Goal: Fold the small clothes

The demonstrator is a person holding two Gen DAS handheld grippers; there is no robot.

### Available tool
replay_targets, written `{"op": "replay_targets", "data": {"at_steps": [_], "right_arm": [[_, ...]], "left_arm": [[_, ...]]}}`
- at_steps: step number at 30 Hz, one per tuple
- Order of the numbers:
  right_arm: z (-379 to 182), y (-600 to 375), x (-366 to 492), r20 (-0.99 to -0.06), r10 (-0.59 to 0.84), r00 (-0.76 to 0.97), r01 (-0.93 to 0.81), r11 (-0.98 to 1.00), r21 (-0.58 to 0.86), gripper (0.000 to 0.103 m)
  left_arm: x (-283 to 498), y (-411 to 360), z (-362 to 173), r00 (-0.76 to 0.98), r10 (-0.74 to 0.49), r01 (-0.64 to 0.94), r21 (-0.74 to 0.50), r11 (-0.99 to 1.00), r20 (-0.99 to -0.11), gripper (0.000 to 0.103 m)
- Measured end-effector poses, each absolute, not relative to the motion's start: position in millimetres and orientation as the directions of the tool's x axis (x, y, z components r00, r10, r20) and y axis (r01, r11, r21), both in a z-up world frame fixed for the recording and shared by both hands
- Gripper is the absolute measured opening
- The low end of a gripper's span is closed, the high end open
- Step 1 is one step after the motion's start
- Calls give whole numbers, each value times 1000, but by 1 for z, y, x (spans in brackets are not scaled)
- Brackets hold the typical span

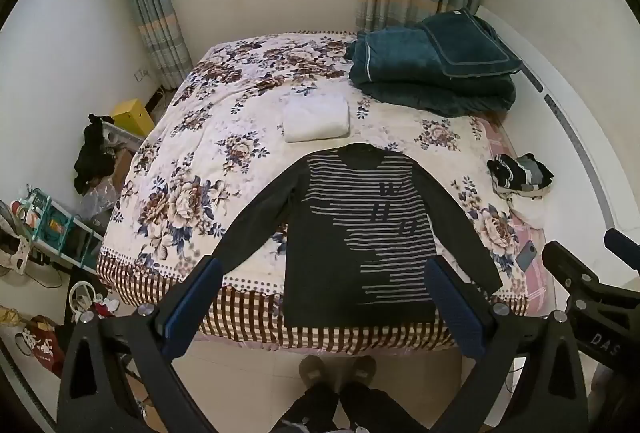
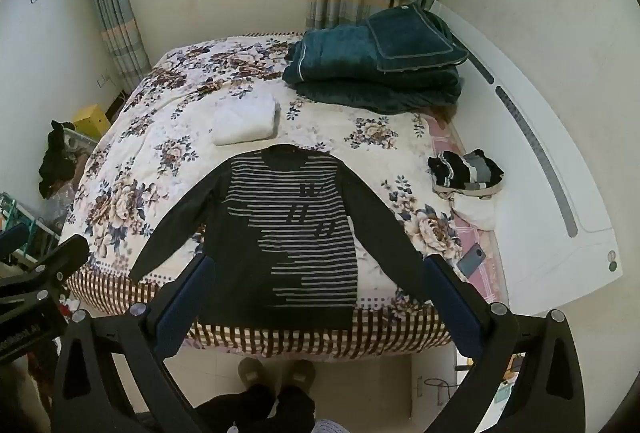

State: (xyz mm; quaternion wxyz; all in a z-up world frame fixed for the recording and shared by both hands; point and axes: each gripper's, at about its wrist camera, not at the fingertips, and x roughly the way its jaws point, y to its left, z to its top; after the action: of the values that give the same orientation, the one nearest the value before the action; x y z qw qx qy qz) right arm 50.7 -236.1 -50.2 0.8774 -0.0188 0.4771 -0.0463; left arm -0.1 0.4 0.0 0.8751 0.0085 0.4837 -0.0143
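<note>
standing at the foot of the bed [image 1: 248, 297], i am holding both tools up above the dark striped sweater [image 1: 360, 233]. it is lying flat and face up near the bed's front edge, the sleeves spread out to both sides, the hem hanging a little over the checked border. my left gripper [image 1: 320, 309] is spread wide and is pinching nothing; my right gripper [image 2: 316, 305] is also spread wide and empty. both are hovering apart from the cloth.

i am judging that the folding of this piece is not yet begun. the next move is asking me to come down on a sleeve or a side edge, one tool on each end, and to bring it over the body without dragging the whole garment.

the floral bedcover [image 1: 192, 137] is soft, so the cloth may be slipping. a folded white towel [image 1: 316, 117] is lying just behind the collar, a teal blanket pile [image 1: 432, 73] is further back, and a small heap of clothes [image 2: 466, 169] is waiting on the right. a phone [image 2: 472, 261] is resting near the right sleeve.
</note>
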Motion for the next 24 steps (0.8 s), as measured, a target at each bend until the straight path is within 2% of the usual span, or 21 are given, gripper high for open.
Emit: {"op": "replay_targets", "data": {"at_steps": [12,24], "right_arm": [[-42,-236,51,-829,-92,551,66,996,-66,103],[-32,-237,52,-825,-88,559,67,996,-61,103]], "left_arm": [[2,-1,-6,536,-19,31,-3,1000,-844,103],[3,-5,12,552,-27,38,-7,999,-833,103]]}}
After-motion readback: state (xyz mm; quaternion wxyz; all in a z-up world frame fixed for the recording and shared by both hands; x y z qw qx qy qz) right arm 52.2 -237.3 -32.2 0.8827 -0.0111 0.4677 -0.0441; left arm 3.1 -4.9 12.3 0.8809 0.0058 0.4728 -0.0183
